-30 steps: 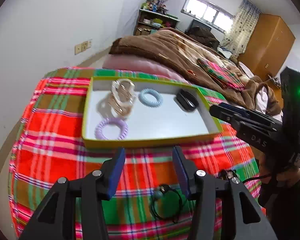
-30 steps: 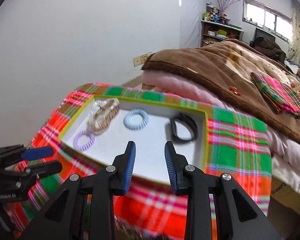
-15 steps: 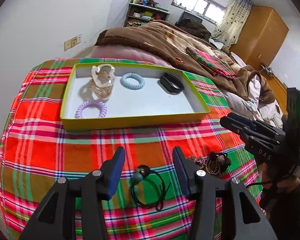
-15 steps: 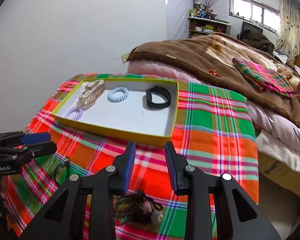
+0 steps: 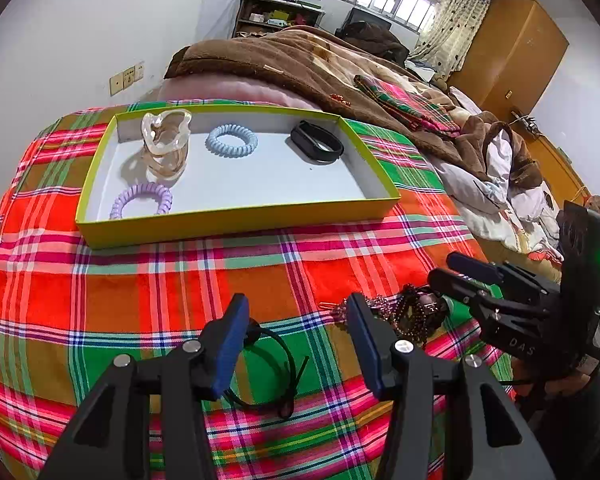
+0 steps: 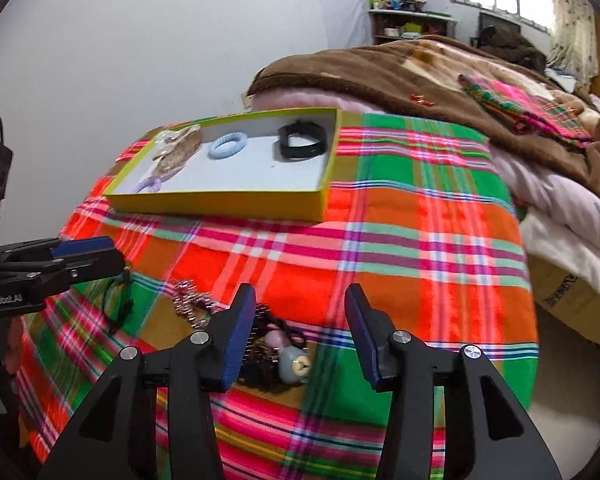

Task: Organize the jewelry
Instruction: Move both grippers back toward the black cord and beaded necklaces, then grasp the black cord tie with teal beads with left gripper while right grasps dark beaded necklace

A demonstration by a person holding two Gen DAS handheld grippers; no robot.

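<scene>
Both tools are spread wide and carrying nothing: the left hand-held gripper (image 5: 296, 336) hangs over the black hair tie (image 5: 268, 364) near the front edge of the plaid-covered bed (image 5: 180, 280), and the right hand-held gripper (image 6: 300, 332) hangs over the tangled bead pile (image 6: 268, 344) just to the right of the tie. The yellow-rimmed tray (image 5: 236, 220), toward the bed's far edge, already holds a clear claw clip (image 5: 166, 146), a blue coil tie (image 5: 231, 140), a purple coil tie (image 5: 142, 202) and a black band (image 5: 318, 146). The step in hand looks like picking up the loose pieces. To do it well, lower each tool until the fingers straddle a thick part, pinch the beads at the densest knot so strands don't trail, lift clear of the cloth, and aim for the tray's bare front right corner.
</scene>
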